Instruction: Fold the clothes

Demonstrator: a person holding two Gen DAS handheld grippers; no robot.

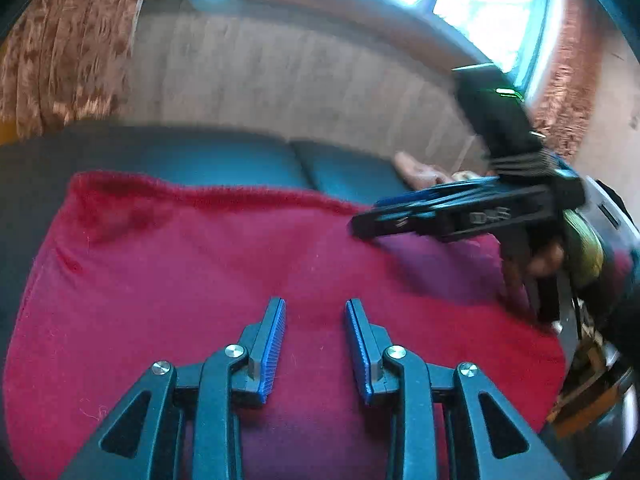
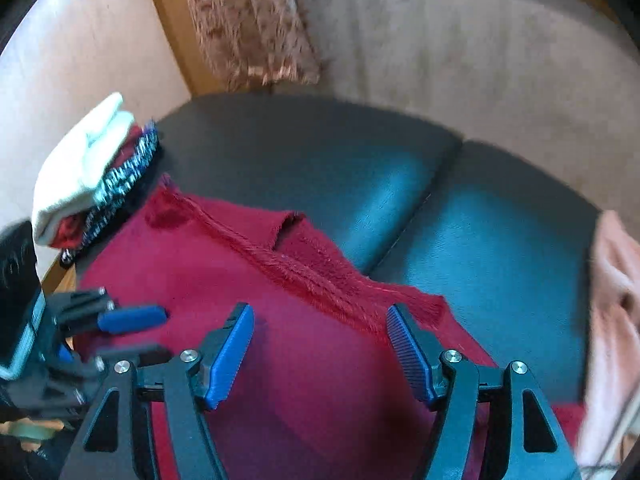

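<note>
A dark red garment [image 1: 200,264] lies spread flat on the dark sofa seat [image 1: 224,160], its fuzzy folded edge running across the far side. My left gripper [image 1: 314,308] hovers just over the cloth, open, with nothing between its blue pads. In the right wrist view the same red garment [image 2: 248,292] shows a layered edge with a slit. My right gripper [image 2: 320,312] stands open wide above that edge, holding nothing. The right gripper [image 1: 366,216] also appears side-on at the garment's right part, a hand behind it. The left gripper [image 2: 156,334] shows blurred at the left.
A stack of folded clothes [image 2: 84,176], white on top, sits at the sofa's left end. A pale pink cloth [image 2: 612,300] lies at the right, also seen as a pink cloth [image 1: 420,170]. Behind are the beige sofa back [image 1: 280,76], a patterned curtain [image 1: 60,52] and a bright window [image 1: 480,4].
</note>
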